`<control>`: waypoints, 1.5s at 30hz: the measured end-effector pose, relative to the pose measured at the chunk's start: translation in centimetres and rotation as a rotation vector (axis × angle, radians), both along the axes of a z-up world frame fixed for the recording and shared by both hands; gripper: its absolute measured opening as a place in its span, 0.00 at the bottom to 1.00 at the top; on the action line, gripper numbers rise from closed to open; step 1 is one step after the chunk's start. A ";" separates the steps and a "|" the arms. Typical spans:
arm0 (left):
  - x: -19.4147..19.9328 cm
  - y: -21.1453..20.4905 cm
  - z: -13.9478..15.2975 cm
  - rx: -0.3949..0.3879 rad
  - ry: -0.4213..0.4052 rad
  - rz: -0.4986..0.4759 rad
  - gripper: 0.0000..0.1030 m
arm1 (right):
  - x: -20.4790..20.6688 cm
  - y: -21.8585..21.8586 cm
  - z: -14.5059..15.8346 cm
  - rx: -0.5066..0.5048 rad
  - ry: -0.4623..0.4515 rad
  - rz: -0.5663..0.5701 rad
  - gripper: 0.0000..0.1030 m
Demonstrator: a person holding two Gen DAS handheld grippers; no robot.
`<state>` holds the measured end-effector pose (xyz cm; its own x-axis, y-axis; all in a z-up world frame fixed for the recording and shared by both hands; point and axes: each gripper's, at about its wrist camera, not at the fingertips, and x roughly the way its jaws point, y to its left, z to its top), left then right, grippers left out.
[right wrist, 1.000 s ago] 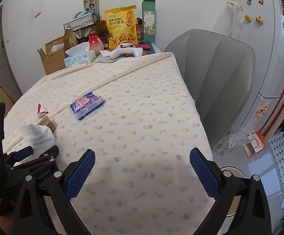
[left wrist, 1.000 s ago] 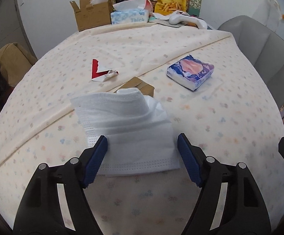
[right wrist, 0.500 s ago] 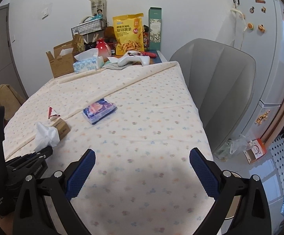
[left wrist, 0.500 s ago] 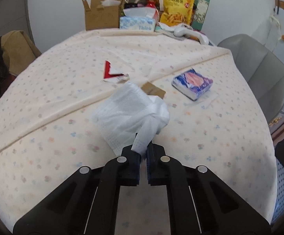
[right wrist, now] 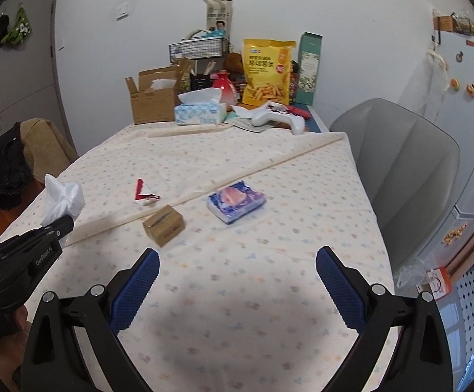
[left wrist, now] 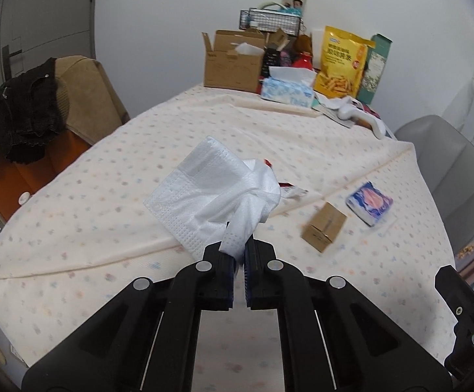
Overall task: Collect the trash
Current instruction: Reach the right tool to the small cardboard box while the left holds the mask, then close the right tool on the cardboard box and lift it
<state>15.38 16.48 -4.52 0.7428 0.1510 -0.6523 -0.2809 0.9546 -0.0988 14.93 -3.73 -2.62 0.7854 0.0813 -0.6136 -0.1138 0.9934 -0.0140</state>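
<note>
Left gripper (left wrist: 239,251) now clamped on crumpled white paper tissue (left wrist: 217,192), lifted clear of floral tablecloth (left wrist: 106,215) versus a second ago. Right gripper (right wrist: 237,281) wide open, empty. First trash secured; small brown cardboard box (right wrist: 164,224) and red-white wrapper scrap (right wrist: 143,192) remain.

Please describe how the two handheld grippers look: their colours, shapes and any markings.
Both are black plastic with two long fingers and round silver screws. The right gripper has blue textured pads on its fingertips. The left gripper shows dark blue pads too, and the right camera shows white lettering, roughly "GenRobot.AI", on its side. No cables are visible.
</note>
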 end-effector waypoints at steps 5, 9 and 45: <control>0.0 1.7 -0.1 0.013 -0.004 0.034 0.05 | 0.9 2.0 -0.2 -0.003 0.007 0.035 0.89; 0.6 2.6 -0.6 0.009 0.007 0.044 0.05 | 2.0 3.1 -0.7 -0.001 0.025 0.048 0.87; 5.0 6.4 -4.2 -0.007 0.095 0.135 0.05 | 10.7 9.0 -6.5 -0.017 0.206 0.160 0.50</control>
